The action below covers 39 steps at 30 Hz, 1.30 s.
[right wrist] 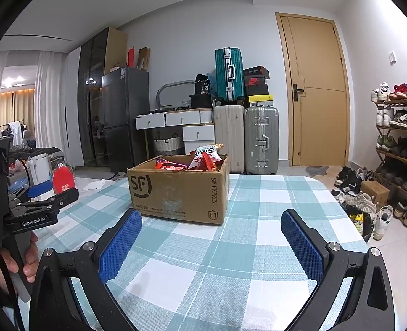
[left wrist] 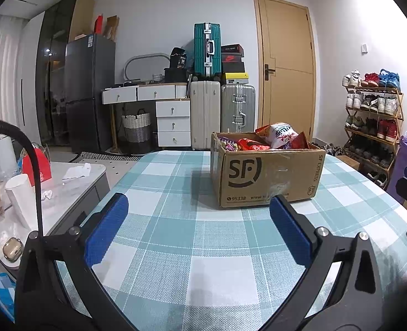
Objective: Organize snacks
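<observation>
A brown cardboard box [left wrist: 267, 176] printed "SF" stands on the checked tablecloth [left wrist: 176, 220], holding several snack packets [left wrist: 279, 135], red, white and purple. My left gripper [left wrist: 199, 207] hangs open just short of the box, nothing between its blue pads. In the right wrist view the same box [right wrist: 178, 190] sits ahead and slightly left with its snack packets [right wrist: 203, 158] showing above the rim. My right gripper [right wrist: 211, 222] is open and empty over the tablecloth [right wrist: 231, 262], close to the box's near corner. The left gripper [right wrist: 40, 190] shows at the left edge, held by a hand.
A low side table [left wrist: 65, 190] left of the main table carries a white cup [left wrist: 21, 198], a kettle, a red bag and an earbud case. Suitcases [left wrist: 222, 110], white drawers, a fridge and a door stand behind. A shoe rack [left wrist: 372, 121] and loose shoes [right wrist: 355, 193] fill the right.
</observation>
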Each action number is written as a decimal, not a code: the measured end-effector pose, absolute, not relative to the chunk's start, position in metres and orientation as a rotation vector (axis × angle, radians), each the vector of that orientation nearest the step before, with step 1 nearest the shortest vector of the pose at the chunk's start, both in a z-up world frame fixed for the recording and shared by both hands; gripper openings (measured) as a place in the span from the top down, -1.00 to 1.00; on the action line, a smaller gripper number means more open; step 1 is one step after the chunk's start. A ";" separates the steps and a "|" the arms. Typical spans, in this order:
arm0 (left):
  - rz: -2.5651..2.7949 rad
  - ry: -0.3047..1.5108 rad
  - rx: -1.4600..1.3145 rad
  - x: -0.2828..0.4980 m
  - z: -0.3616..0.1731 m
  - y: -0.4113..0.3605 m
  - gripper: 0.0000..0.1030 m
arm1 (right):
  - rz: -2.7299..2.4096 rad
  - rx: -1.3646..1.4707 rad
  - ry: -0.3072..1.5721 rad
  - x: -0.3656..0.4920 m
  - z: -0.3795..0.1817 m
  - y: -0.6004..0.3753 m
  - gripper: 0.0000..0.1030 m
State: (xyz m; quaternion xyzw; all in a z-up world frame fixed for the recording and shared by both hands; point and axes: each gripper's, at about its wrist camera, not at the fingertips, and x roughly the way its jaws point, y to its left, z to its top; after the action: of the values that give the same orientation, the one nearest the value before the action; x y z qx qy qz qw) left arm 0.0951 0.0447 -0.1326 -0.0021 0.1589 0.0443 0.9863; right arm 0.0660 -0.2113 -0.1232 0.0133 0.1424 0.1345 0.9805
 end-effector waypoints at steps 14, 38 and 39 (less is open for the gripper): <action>0.090 0.318 -0.005 0.096 -0.133 0.045 -0.98 | 0.267 0.035 0.284 0.063 -0.124 -0.215 -0.99; 0.091 0.318 -0.005 0.094 -0.133 0.045 -0.98 | 0.262 0.032 0.286 0.064 -0.123 -0.215 -0.99; 0.091 0.318 -0.005 0.095 -0.133 0.045 -0.98 | 0.262 0.032 0.285 0.064 -0.123 -0.214 -0.99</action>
State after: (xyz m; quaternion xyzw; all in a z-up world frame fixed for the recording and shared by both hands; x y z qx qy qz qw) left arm 0.0946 0.0451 -0.1331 -0.0026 0.1584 0.0451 0.9863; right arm 0.0644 -0.2145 -0.1232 0.0157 0.1417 0.1302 0.9812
